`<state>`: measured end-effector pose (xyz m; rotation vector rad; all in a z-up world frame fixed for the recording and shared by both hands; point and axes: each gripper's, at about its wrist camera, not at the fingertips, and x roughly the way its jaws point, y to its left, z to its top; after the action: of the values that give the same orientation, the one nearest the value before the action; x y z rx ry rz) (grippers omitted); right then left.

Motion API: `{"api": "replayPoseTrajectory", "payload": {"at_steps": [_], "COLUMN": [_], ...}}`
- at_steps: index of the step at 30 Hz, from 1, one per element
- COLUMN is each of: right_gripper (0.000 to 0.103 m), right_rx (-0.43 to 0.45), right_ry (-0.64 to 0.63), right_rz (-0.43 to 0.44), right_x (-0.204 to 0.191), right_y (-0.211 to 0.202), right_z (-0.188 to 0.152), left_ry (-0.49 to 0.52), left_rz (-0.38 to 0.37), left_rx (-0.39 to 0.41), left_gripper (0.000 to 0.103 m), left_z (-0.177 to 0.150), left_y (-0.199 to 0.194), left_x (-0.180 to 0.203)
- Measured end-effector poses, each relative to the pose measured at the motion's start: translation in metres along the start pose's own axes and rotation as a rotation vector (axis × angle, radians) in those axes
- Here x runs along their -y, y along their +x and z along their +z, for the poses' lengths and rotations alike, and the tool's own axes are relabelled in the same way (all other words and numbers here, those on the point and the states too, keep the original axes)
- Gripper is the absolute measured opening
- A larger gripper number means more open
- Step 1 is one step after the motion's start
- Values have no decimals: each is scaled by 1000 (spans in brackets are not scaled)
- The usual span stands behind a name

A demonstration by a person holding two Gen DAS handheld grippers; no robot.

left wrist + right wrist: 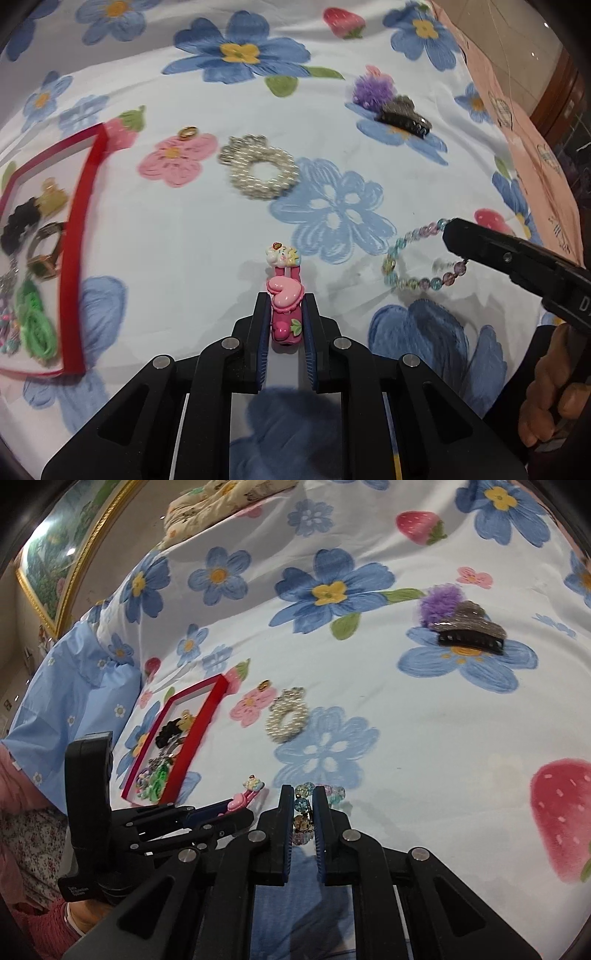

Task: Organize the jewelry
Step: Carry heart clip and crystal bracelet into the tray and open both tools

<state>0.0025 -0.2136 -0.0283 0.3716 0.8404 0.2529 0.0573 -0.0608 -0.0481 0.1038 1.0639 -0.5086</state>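
A pink hair clip [283,308], decorated with a heart and a small cartoon charm at its far end, is held clamped between the fingers of the left gripper [285,306]. The clip is seen pointing forward over a floral bedsheet [184,236]. In the right wrist view the same clip [242,800] is seen in the left gripper [236,806], low over the sheet [424,738].

A pastel beaded bracelet [421,266] is gripped by the right gripper [448,230], whose fingers are closed on the beads. In the right wrist view the beads [303,812] are seen pinched between the pads of the right gripper [303,805], with part of the loop lying on the sheet just beyond the fingertips.

A red-rimmed tray [72,258] is located to the left of the left gripper. Several items are contained in it, among them a black piece, a gold-toned clip and a green piece; finer detail is blurred. The tray [207,716] is also recorded in the right wrist view.

Outside the tray, a pearl scrunchie [260,168] lies on the sheet, with a small gold ring [188,132] near it on a pink printed flower. Farther off, a glittery claw clip [404,114] rests touching a purple pompom [371,90].
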Motion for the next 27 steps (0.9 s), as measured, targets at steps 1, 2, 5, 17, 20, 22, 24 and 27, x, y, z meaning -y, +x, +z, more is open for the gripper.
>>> {"api": "replayPoseTrajectory", "payload": {"at_steps": [1, 2, 5, 17, 20, 22, 24, 27], "right_gripper": [10, 10, 10, 10, 10, 10, 10, 10], "right_rx": [-3, -3, -6, -20, -24, -30, -37, -46], "right_ry": [-9, -18, -42, -121, -137, -148, -157, -180], "right_rz": [8, 13, 29, 78, 90, 98, 107, 118], "right_x": [-5, -11, -26, -77, -89, -97, -104, -118], "right_y": [1, 2, 5, 18, 23, 27, 32, 38], "right_z": [0, 1, 2, 10, 11, 11, 12, 13], "left_ry": [-7, -12, -29, -103, -118, -129, -143, -168], "left_rz": [-4, 0, 16, 66, 80, 91, 100, 112], "left_rx": [9, 20, 39, 97, 102, 106, 113, 121], "left_gripper": [15, 15, 15, 15, 15, 15, 15, 15], "left_z": [-1, -3, -6, -18, -21, -23, -24, -25], "left_y": [-5, -11, -24, -66, -71, -74, -79, -85], "left_x": [-5, -9, -24, -74, -84, -91, -98, -111]}}
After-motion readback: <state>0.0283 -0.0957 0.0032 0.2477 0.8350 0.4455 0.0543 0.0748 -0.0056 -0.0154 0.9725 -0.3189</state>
